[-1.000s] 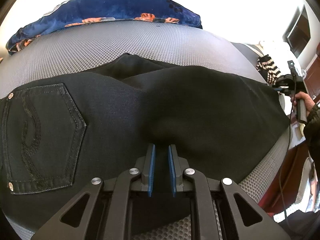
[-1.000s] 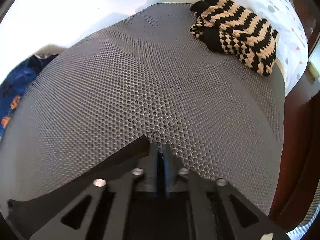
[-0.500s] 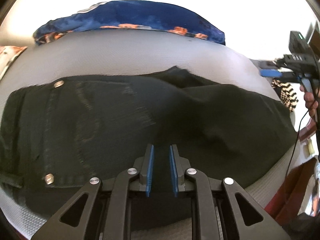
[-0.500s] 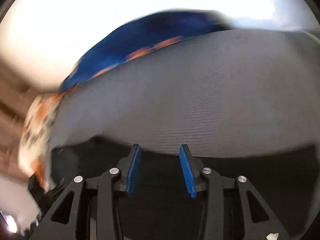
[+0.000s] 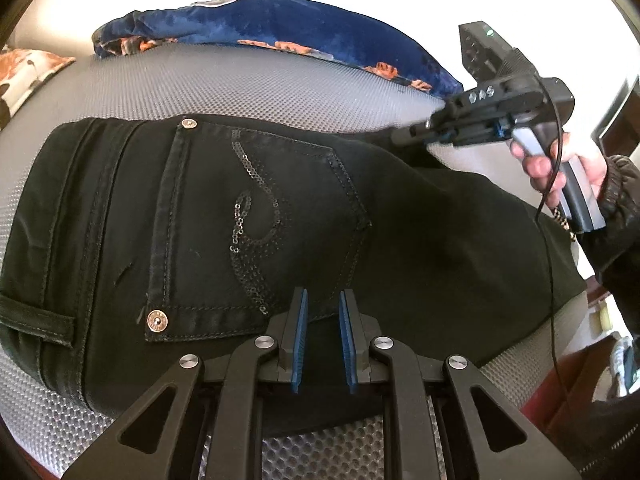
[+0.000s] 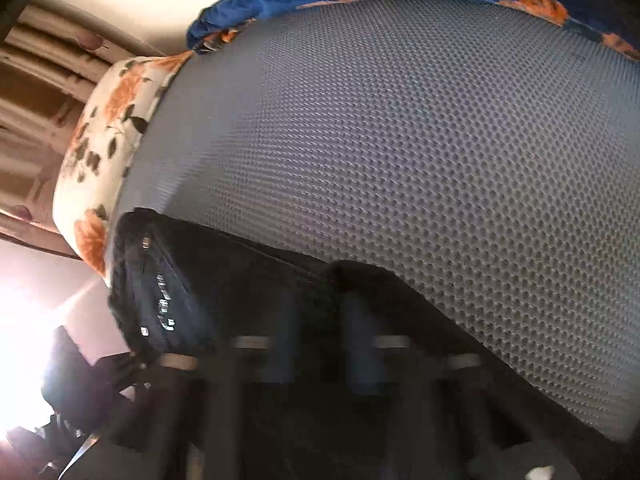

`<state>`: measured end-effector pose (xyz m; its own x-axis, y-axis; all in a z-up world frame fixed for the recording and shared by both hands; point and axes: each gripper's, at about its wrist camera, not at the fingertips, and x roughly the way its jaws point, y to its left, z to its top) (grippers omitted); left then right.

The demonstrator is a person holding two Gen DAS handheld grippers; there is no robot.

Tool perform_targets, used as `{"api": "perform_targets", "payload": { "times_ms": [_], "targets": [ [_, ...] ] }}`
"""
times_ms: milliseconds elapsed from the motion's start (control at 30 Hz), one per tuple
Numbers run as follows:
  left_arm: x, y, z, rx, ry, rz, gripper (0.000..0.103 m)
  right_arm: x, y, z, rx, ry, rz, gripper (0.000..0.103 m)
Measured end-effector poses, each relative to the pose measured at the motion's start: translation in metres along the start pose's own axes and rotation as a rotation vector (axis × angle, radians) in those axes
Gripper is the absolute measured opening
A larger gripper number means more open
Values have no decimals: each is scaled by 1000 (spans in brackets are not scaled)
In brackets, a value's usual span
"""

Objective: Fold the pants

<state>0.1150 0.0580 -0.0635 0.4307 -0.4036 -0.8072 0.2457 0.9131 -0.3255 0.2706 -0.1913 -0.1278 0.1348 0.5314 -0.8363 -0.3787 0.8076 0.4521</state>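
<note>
On the grey mesh mat [image 5: 240, 80], black pants [image 5: 420, 232] lie between the left gripper [image 5: 323, 336]'s nearly closed jaws; the right gripper [image 5: 404, 135] has just closed.

Right hand-held gripper [image 6: 316, 344] — motion-blurred, dark

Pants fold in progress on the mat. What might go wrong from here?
1. The jaws of the right gripper have just been closing at the far edge of the pants. Blur hides whether fabric is between them, so it may pinch one layer or nothing.
2. The left gripper sits by the sequined pocket; dragging there might snag sequins.
</note>
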Motion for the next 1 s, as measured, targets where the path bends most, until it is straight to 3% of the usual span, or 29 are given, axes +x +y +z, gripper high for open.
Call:
{"api": "perform_targets", "payload": {
  "times_ms": [67, 133, 233, 367, 467, 500, 533, 600, 800, 900, 1000],
  "targets": [
    [-1, 2, -2, 0, -8, -11, 17, -13, 6, 3, -19, -52, 13, 8],
    [-2, 4, -4, -5, -16, -20, 17, -15, 14, 6, -47, -85, -34, 8],
    [-2, 7, -5, -14, -24, -34, 17, 2, 13, 11, -74, -87, -130, 7],
    [-3, 8, -4, -8, -19, -32, 17, 16, 1, 15, -28, -106, -140, 7],
    [-3, 5, 3, 12, 10, -24, 18, 10, 1, 15, -23, -110, -137, 16],
    [-4, 4, 6, 19, 22, -19, 18, 2, 2, 15, -2, -128, -137, 29],
    [-6, 1, 11, 40, 31, -2, 18, -9, -1, 13, 10, -150, -138, 35],
    [-13, -4, 20, 79, 7, 28, 22, -36, 0, 6, 20, -219, -136, 38],
    [-19, -20, 57, 169, -53, 50, 32, -114, -19, -53, 82, -293, -163, 40],
    [-2, -39, 80, 246, -47, 42, 32, -130, -38, -93, 129, -282, -314, 44],
    [26, -61, 95, 299, -8, 20, 32, -126, -58, -119, 184, -254, -406, 44]
  ]
}}
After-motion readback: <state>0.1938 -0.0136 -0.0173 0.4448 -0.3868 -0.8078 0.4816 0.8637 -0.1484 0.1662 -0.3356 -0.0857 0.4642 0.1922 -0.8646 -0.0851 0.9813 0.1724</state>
